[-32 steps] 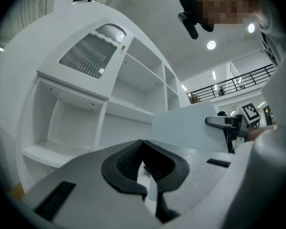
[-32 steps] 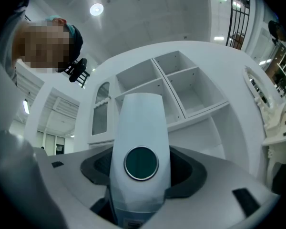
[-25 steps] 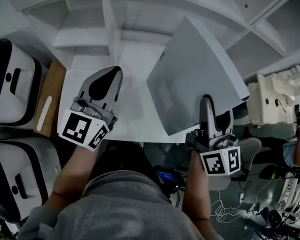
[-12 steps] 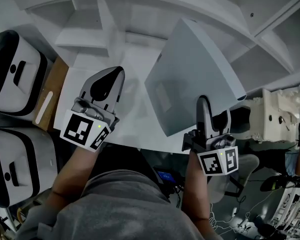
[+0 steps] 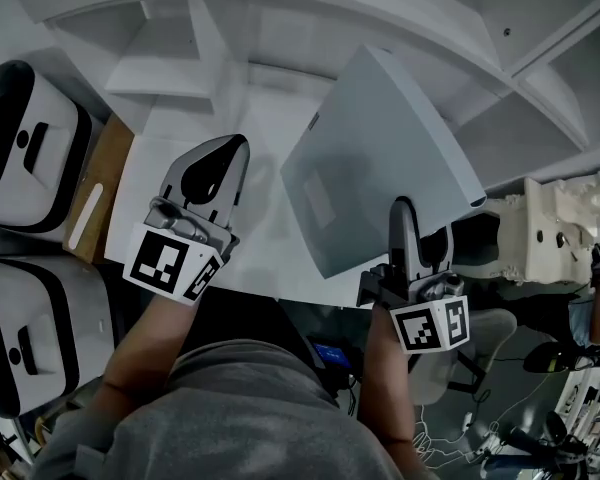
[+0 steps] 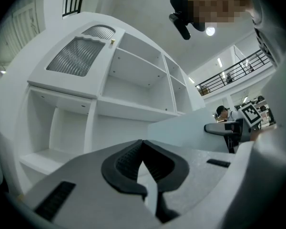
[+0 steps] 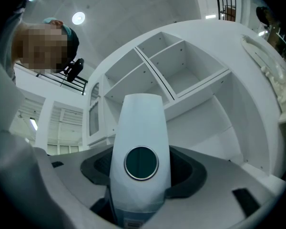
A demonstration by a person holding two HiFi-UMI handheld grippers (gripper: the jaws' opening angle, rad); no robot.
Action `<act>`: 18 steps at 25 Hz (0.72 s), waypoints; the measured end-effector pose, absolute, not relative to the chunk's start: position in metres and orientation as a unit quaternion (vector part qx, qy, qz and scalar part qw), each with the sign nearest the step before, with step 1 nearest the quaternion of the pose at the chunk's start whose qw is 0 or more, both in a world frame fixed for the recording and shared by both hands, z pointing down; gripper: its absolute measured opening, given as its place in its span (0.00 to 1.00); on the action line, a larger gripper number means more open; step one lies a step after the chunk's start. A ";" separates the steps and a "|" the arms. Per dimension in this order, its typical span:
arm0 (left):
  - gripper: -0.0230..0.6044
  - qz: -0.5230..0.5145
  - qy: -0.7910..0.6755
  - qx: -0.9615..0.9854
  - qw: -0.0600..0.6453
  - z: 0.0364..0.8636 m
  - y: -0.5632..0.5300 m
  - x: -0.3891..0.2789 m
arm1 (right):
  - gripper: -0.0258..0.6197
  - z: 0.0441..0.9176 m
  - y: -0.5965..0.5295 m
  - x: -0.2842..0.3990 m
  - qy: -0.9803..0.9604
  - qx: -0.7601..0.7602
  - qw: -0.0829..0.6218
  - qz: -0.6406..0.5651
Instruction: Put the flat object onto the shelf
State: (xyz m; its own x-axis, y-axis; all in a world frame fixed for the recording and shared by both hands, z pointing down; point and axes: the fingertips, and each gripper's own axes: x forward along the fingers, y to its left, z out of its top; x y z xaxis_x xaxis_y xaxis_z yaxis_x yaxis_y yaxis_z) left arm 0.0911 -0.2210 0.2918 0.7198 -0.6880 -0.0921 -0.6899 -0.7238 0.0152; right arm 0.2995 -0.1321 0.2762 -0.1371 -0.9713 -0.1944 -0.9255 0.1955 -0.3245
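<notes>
Two grippers, one flat object (image 5: pixel 380 158) to put on the shelf (image 5: pixel 170 68).
Head view: my right gripper (image 5: pixel 420 236) pinches its near edge, and its long side points away from me, at the shelf. Left gripper view: my left gripper (image 6: pixel 143 149) has its jaws pressed together on nothing, off to the side. Right gripper view: the flat object sits between my jaws, shelf straight ahead.

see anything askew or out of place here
Only the flat object: it hangs tilted in front of the shelf, gripped by one edge in the right gripper. That fits carrying it; nothing looks spilled or damaged.
</notes>
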 end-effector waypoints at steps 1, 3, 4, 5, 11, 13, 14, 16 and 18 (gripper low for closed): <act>0.05 0.046 0.370 -0.928 0.009 0.293 -0.223 0.091 | 0.50 0.278 -0.133 0.300 0.749 -0.634 0.182 -0.067; 0.05 0.045 0.365 -0.930 0.006 0.295 -0.227 0.091 | 0.50 0.281 -0.135 0.300 0.743 -0.641 0.179 -0.070; 0.05 0.044 0.363 -0.931 0.006 0.296 -0.229 0.091 | 0.50 0.283 -0.135 0.299 0.740 -0.645 0.178 -0.072; 0.05 0.045 0.361 -0.931 0.007 0.296 -0.230 0.089 | 0.50 0.284 -0.136 0.298 0.736 -0.649 0.177 -0.073; 0.05 0.055 0.357 -0.932 0.003 0.301 -0.240 0.074 | 0.50 0.292 -0.140 0.287 0.720 -0.663 0.185 -0.088; 0.05 0.056 0.355 -0.933 0.002 0.303 -0.244 0.070 | 0.50 0.294 -0.144 0.283 0.717 -0.666 0.186 -0.090; 0.05 0.056 0.356 -0.933 0.004 0.303 -0.246 0.070 | 0.50 0.295 -0.146 0.281 0.716 -0.667 0.187 -0.091; 0.05 0.052 0.359 -0.932 0.015 0.305 -0.247 0.068 | 0.50 0.299 -0.149 0.279 0.713 -0.667 0.193 -0.099; 0.05 0.049 0.363 -0.930 0.019 0.308 -0.250 0.066 | 0.50 0.306 -0.153 0.279 0.709 -0.665 0.204 -0.115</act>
State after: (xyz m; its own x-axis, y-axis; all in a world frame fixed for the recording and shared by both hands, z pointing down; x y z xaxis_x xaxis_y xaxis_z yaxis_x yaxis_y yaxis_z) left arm 0.0659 -0.2499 0.3081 0.7310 -0.6742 -0.1053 -0.6779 -0.7351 0.0002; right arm 0.2787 -0.1535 0.3058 -0.0316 -0.9901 -0.1367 -0.8967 0.0885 -0.4337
